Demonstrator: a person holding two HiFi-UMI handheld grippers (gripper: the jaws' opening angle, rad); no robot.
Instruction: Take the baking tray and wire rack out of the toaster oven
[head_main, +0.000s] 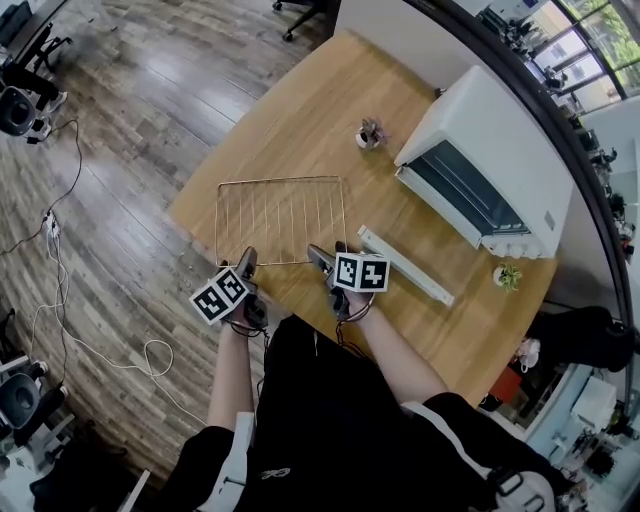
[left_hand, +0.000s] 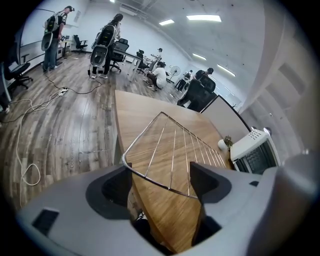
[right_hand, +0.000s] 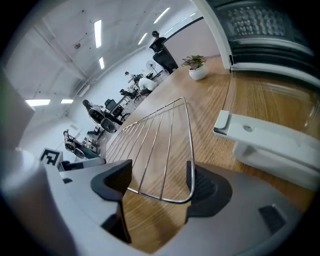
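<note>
Wire rack (head_main: 282, 220) is out and lies flat on the tabletop (head_main: 300, 120), long axis running left-right across both tongs. Left tongs (head_main: 247, 260) and right tongs (head_main: 321, 256) are both released: the jaws stand wide and straddle the rack's near rim at its two corners without pinching it.

Baking tray isn't visible in any view; likely inside the toaster oven (head_main: 480, 160). The oven sits ahead and to the right, with its door (head_main: 425, 245) dropped open and the handle (head_main: 405, 265) just beside the right tongs. Right hand is clearly nearer, so the reach goes right-forward over the door.
</note>
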